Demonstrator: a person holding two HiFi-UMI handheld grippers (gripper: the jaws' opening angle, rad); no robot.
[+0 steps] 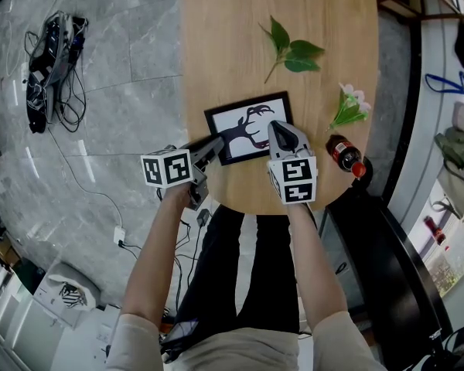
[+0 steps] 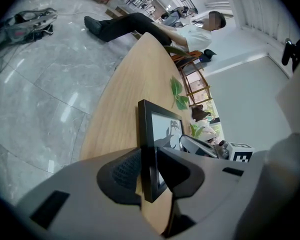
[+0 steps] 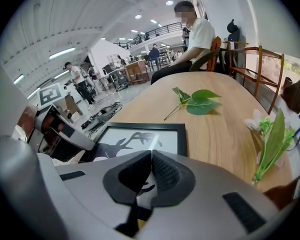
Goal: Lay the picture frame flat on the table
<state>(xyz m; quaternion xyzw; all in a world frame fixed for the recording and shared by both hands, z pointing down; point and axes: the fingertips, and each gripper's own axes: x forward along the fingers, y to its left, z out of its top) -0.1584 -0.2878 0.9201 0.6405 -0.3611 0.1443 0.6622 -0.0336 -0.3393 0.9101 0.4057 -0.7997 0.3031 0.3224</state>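
Note:
A black picture frame [image 1: 251,126] with a dark antlered silhouette on white lies on the wooden table [image 1: 240,37] near its front edge; it looks flat or nearly flat. My left gripper [image 1: 216,144] is shut on the frame's near left edge. In the left gripper view that black edge [image 2: 150,134] runs between the two pads [image 2: 126,170]. My right gripper [image 1: 277,127] hovers over the frame's right half, shut, with nothing between its tips. In the right gripper view the frame [image 3: 140,139] lies just beyond the closed jaws [image 3: 151,166].
A green leaf sprig [image 1: 292,51] lies further back on the table. A small flower stem [image 1: 349,107] and a dark bottle with a red cap [image 1: 345,155] sit at the right edge. Cables [image 1: 50,60] lie on the floor at left. A person [image 3: 192,34] sits at the table's far end.

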